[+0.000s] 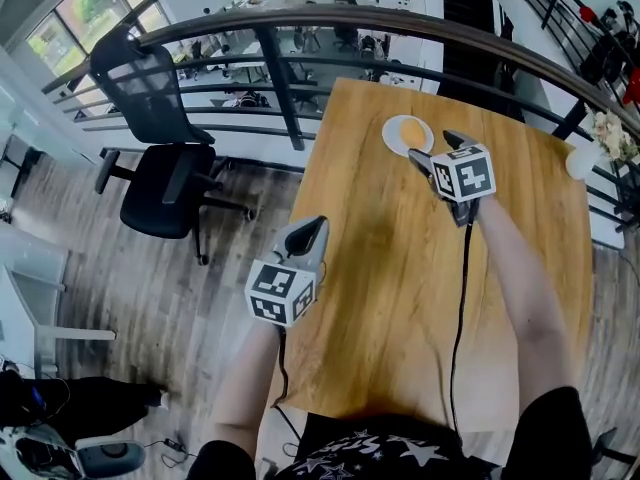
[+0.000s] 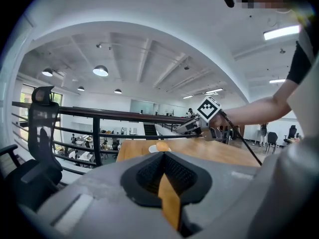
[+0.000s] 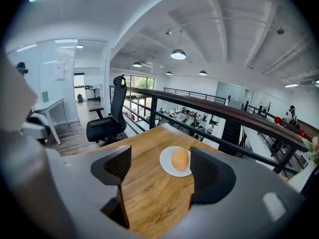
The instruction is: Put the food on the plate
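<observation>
**Food on the plate, both grippers empty**

The left gripper (image 1: 309, 231) is held close to the person's body, over the near-left edge of the wooden surface (image 1: 400, 288). Its own view shows its fingers pressed together with only a thin slit between them and nothing gripped. The right gripper (image 1: 437, 148) is stretched out on a bare forearm toward the far end of the surface. Its 2 fingers stand wide apart and hold nothing. A black cable (image 1: 462, 298) trails back from it along the arm.

The food (image 1: 410, 131), a rounded orange-yellow piece, lies on the white plate (image 1: 392, 140), about in its middle. The plate sits near the far edge of the surface. In the right gripper view, plate and food show ahead through the gap between the fingers, apart from both. In the head view, the fingers point at the plate's near-right side.

Beyond the surface runs a dark railing (image 1: 300, 28). A black office chair (image 1: 165, 168) stands on the floor to the left.
</observation>
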A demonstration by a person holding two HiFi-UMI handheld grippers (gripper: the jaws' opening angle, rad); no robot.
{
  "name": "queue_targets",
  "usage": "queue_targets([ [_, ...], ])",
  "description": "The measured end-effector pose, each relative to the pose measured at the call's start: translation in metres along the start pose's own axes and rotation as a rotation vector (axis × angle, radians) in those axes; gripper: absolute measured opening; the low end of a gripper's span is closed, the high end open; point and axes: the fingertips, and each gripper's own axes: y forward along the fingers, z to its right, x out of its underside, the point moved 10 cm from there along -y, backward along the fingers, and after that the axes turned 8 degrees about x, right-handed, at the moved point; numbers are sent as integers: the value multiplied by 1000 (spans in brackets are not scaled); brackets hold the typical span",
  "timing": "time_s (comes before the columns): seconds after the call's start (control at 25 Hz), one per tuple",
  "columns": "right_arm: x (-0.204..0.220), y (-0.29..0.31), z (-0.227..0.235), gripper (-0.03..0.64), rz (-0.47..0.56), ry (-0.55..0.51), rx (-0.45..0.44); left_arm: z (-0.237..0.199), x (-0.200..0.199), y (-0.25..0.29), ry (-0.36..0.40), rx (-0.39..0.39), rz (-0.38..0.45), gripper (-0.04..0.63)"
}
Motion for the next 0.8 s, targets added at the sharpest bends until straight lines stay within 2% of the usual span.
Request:
queue_targets([
  [0.28, 9, -81, -4, 356, 83, 49, -67, 59, -11, -31, 14, -16, 27, 2],
  [0.48, 13, -149, -13, 348, 153, 63, -144, 115, -2, -56, -16, -31, 37, 2],
  [0.6, 19, -182, -15, 348, 193, 86, -165, 150, 8, -65, -29, -28, 24, 2],
  [0.8, 42, -224, -11, 334, 228, 103, -198, 201, 19, -73, -65, -50, 53, 2],
])
